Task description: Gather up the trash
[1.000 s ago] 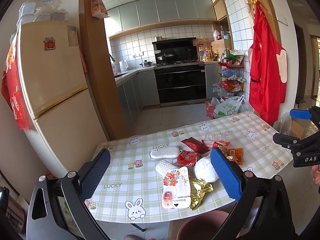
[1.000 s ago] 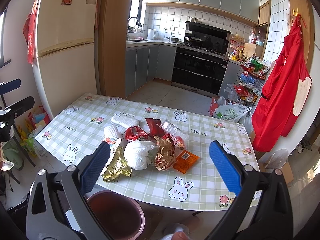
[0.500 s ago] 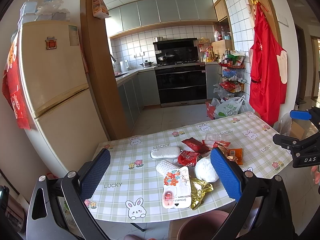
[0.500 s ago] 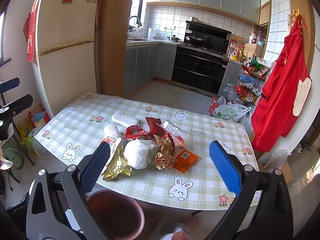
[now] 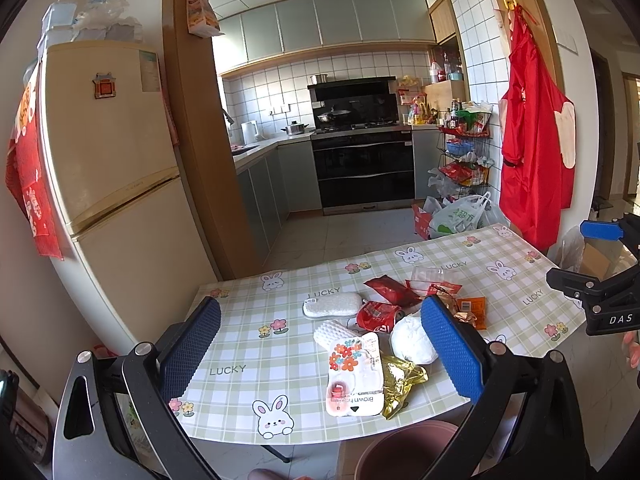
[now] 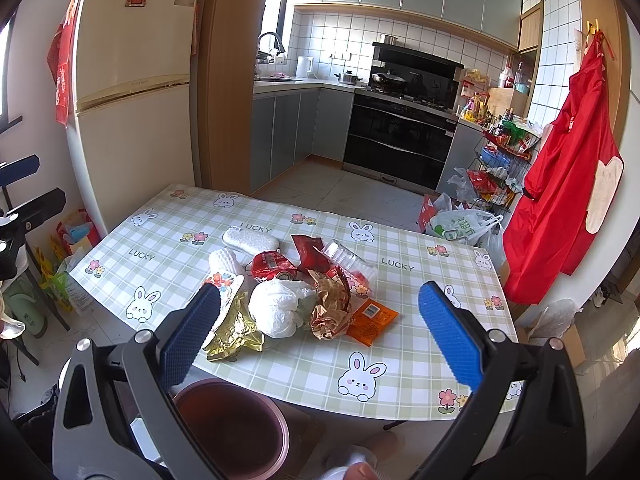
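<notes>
Both grippers are held spread and empty above the near table [image 6: 420, 364] edge, which suits a survey of the load before a first pick is chosen. The left gripper [image 5: 320, 348] is aimed so that the trash [image 5: 384, 332] lies between its fingers and toward the right one. The right gripper [image 6: 320, 332] frames the same pile directly ahead, toward its left finger. A brown bin [image 6: 232, 424] is set below the table edge, just under the right gripper, presumably so that items need only a short drop. The trash is seen as a tight cluster: red and gold wrappers, a white crumpled wad, an orange packet, white foam pieces, a clear tray.
</notes>
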A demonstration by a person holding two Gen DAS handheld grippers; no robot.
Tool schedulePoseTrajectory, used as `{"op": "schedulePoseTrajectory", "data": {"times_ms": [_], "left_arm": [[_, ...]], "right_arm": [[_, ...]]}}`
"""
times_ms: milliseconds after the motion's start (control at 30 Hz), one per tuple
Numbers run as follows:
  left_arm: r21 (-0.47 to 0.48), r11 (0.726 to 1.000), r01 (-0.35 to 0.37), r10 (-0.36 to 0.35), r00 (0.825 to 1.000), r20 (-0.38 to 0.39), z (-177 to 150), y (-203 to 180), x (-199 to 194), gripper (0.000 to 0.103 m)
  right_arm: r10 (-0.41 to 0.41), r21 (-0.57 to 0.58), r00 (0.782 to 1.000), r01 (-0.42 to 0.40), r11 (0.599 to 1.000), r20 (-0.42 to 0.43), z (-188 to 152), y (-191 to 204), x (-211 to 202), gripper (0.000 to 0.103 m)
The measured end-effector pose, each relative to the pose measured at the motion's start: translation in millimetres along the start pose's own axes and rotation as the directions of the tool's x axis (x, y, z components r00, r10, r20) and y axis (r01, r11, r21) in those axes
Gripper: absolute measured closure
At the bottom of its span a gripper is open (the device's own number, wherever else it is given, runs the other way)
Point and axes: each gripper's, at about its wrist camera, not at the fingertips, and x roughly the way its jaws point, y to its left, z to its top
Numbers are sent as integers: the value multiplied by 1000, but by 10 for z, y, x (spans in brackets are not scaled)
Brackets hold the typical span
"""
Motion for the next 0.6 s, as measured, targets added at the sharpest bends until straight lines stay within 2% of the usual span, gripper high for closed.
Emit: {"op": "schedulePoseTrajectory", "data": {"times_ms": [400,600], "left_arm": [[-2,1000,-1,1,1000,-3,-18,31,-8,4],[-21,1000,18,-19,999,-29,-78,62,55,4]], "right_arm": [[5,-3,1000,-5,1000,0,-8,20,-20,5],[28,-4,999,-28,1000,16,-84,16,3,5]]}}
